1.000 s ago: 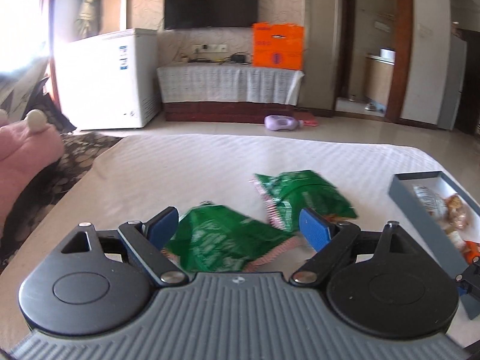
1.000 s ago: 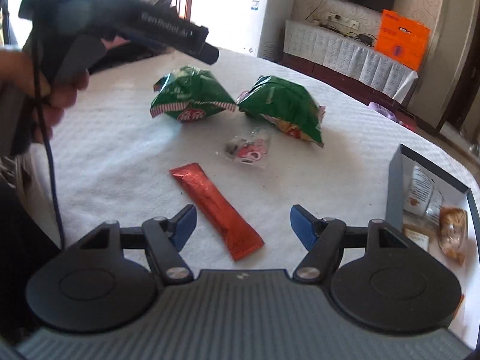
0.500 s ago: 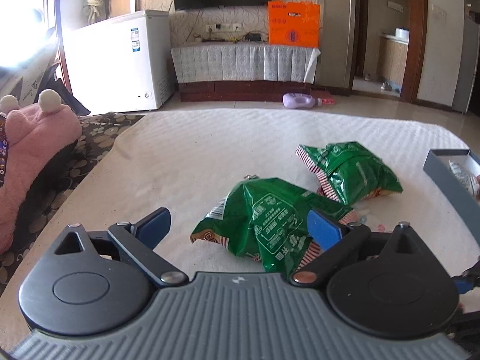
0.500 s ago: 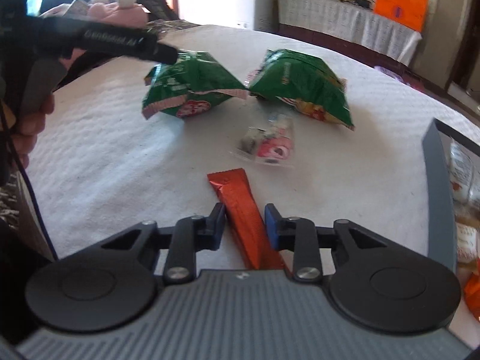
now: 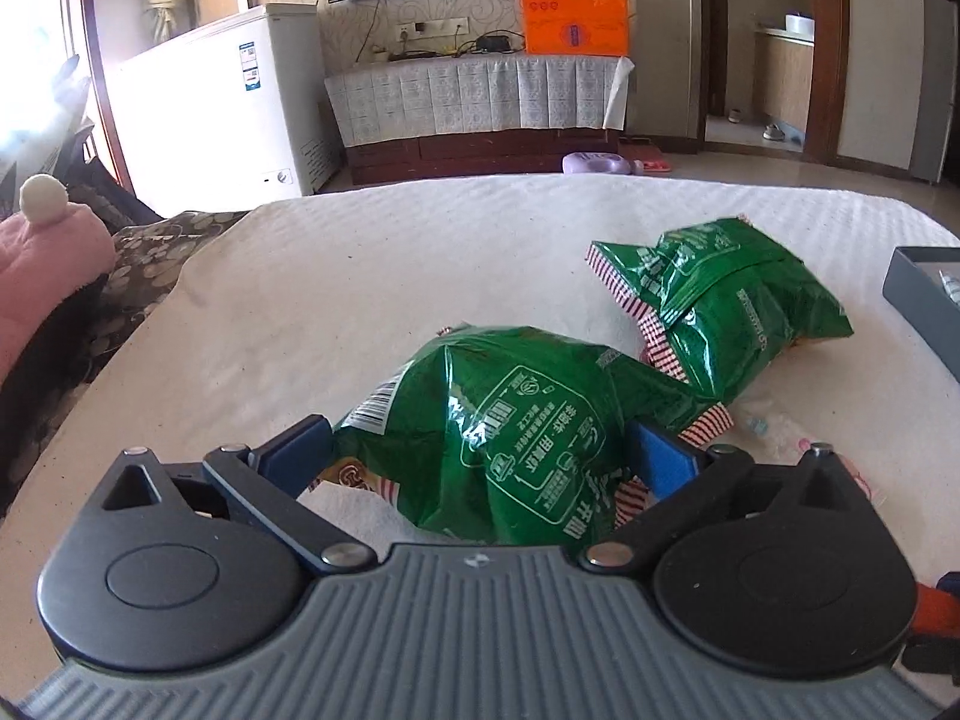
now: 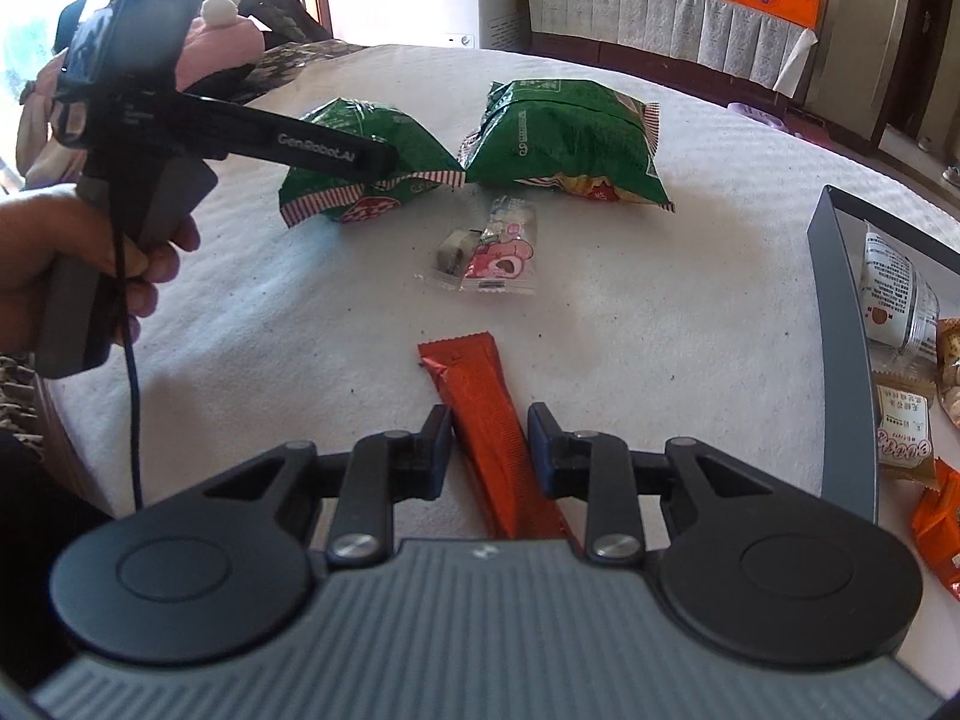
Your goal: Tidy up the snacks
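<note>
Both pickups are under way: the left gripper (image 5: pixel 480 456), spread wide, straddles the nearer green snack bag (image 5: pixel 510 432), while the right gripper (image 6: pixel 489 450) pinches the orange stick packet (image 6: pixel 486 420), so next comes closing left, then carrying to the grey box (image 6: pixel 840 360) at the table's right edge.

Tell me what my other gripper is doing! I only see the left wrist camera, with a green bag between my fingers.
Observer: The right gripper has a long orange stick packet between its fingers. The packet lies flat on the white table.
Operator: Are there snacks I'm missing?
Observer: A small clear candy packet with a pink picture lies just in front of your green bag and the second green bag.
Operator: What's in the grey box?
Observer: The box holds several wrapped snacks, one of them a clear packet with a white label.
</note>
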The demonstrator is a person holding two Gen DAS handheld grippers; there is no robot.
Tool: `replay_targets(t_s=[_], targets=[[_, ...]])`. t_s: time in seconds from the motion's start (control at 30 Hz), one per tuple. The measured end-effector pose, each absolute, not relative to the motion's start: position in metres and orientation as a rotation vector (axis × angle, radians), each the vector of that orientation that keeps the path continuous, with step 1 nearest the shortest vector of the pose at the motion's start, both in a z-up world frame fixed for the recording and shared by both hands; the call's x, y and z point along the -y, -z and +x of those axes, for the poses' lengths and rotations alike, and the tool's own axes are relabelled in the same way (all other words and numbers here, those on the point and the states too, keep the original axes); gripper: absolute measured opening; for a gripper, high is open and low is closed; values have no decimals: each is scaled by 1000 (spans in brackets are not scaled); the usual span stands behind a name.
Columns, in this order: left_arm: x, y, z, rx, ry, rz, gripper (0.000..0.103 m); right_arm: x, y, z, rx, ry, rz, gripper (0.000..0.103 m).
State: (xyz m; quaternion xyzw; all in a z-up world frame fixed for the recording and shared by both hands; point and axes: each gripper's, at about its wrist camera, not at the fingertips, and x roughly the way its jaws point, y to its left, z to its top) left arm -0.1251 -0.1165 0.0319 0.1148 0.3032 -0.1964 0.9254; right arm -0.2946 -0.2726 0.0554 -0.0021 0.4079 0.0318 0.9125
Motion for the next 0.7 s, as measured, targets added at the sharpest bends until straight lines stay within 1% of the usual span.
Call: replay_targets(t_s=[0.17, 0.2, 0.23, 0.3, 0.33, 0.4, 0.43, 0.47, 0.5, 0.53, 0.6, 0.7], targets=[[125, -27, -129, -629, 425, 279, 103, 268, -58, -295, -839, -52, -23, 31], [125, -28, -131, -630, 428, 277, 97, 267, -59, -295, -838, -52, -22, 31], [125, -30, -132, -629, 430, 277, 94, 267, -60, -295, -833, -53, -22, 31], [122, -33, -135, -629, 437, 261, 84, 265, -63, -298, -819, -56, -14, 31], [120, -35, -138, -626, 438, 254, 82, 264, -65, -299, -813, -57, -11, 31], [117, -39, -144, -623, 442, 237, 71, 263, -67, -303, -804, -61, -11, 31], [116, -41, -146, -620, 435, 230, 69, 263, -68, -304, -800, -62, -11, 31], [114, -43, -148, -616, 427, 223, 64, 263, -69, -306, -796, -62, -10, 31], [112, -45, -150, -616, 418, 209, 52, 264, -71, -308, -789, -61, -8, 31], [109, -49, -151, -617, 415, 188, 44, 265, -73, -310, -780, -59, -4, 31], [101, -58, -156, -609, 405, 142, 43, 267, -77, -313, -762, -56, 4, 31], [100, -64, -161, -589, 388, 152, 42, 270, -78, -317, -760, -51, 7, 31]])
